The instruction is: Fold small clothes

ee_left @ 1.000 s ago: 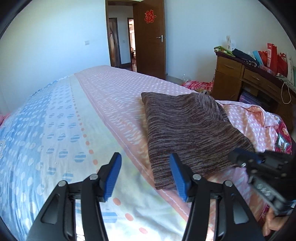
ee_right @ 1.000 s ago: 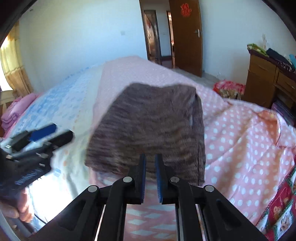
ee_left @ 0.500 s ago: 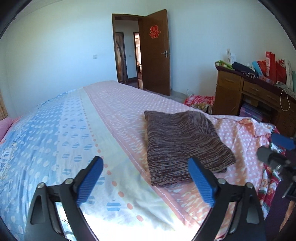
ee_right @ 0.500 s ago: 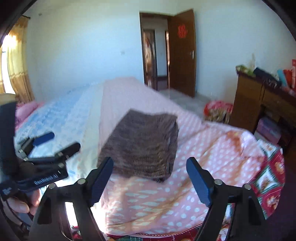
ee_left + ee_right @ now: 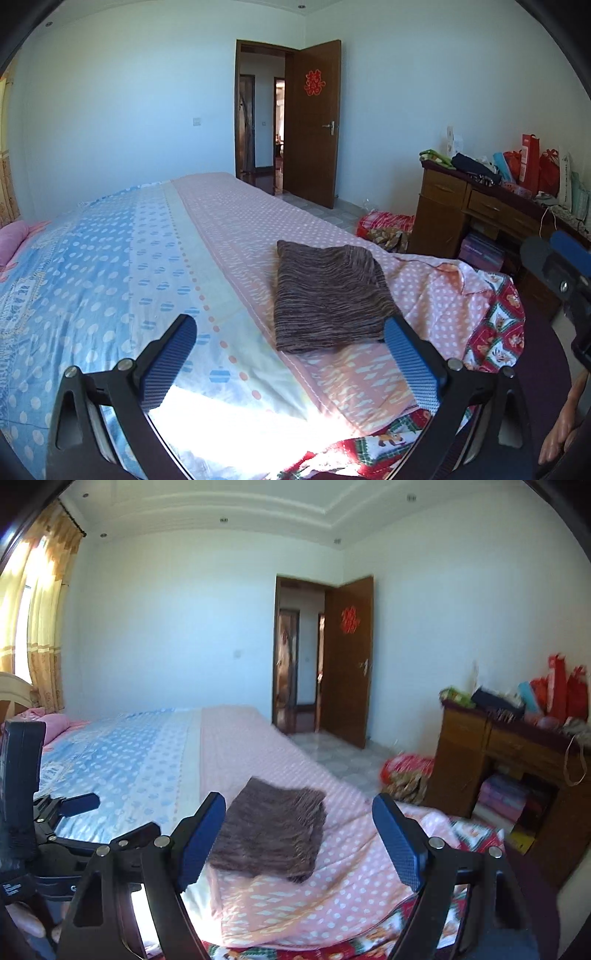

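Bed (image 5: pixel 110 266) beneath folded brown garment (image 5: pixel 328 291)

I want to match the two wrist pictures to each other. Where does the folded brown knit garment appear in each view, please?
Left wrist: the folded brown knit garment lies right of centre on the pink part of the bed cover, between the open left gripper fingers.
Right wrist: it lies just left of centre, low, between the open right gripper fingers.
Shared landmark: the open brown door with its red ornament.
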`<state>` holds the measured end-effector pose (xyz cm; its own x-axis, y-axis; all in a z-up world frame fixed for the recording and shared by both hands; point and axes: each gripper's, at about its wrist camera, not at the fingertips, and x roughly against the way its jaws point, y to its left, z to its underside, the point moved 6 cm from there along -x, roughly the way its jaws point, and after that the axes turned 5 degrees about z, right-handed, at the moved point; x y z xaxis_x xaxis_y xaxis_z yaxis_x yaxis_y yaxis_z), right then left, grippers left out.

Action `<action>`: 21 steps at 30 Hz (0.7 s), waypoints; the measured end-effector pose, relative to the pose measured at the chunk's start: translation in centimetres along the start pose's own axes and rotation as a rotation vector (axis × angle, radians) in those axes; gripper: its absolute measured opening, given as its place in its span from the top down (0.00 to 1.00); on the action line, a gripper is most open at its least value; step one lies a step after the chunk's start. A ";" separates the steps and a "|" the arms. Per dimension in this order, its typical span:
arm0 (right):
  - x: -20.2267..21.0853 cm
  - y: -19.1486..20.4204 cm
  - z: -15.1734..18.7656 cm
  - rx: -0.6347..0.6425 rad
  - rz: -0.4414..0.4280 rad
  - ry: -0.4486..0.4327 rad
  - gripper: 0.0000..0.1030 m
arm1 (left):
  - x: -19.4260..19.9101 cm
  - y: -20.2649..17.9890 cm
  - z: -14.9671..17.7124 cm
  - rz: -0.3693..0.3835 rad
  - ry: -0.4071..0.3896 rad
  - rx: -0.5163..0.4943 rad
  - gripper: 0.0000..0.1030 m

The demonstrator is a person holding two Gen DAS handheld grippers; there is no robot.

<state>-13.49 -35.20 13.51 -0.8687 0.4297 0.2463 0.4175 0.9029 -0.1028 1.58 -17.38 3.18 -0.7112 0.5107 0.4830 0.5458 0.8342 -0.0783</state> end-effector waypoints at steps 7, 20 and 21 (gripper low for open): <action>2.7 1.2 -2.0 0.037 0.016 -0.118 0.10 | 2.6 -0.2 -0.9 -0.073 -0.098 -0.025 0.00; 1.5 0.8 -1.5 -0.027 -0.020 -0.056 0.10 | 3.3 -0.6 -1.5 -0.121 -0.157 -0.058 0.00; 1.3 0.8 -1.3 -0.032 -0.024 -0.048 0.10 | 3.2 -0.6 -1.4 -0.121 -0.157 -0.058 0.00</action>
<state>-13.93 -33.95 14.96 -0.8899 0.4089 0.2021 0.4040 0.9123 -0.0666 -0.42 -16.55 6.04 -0.8311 0.4370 0.3441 0.4732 0.8806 0.0246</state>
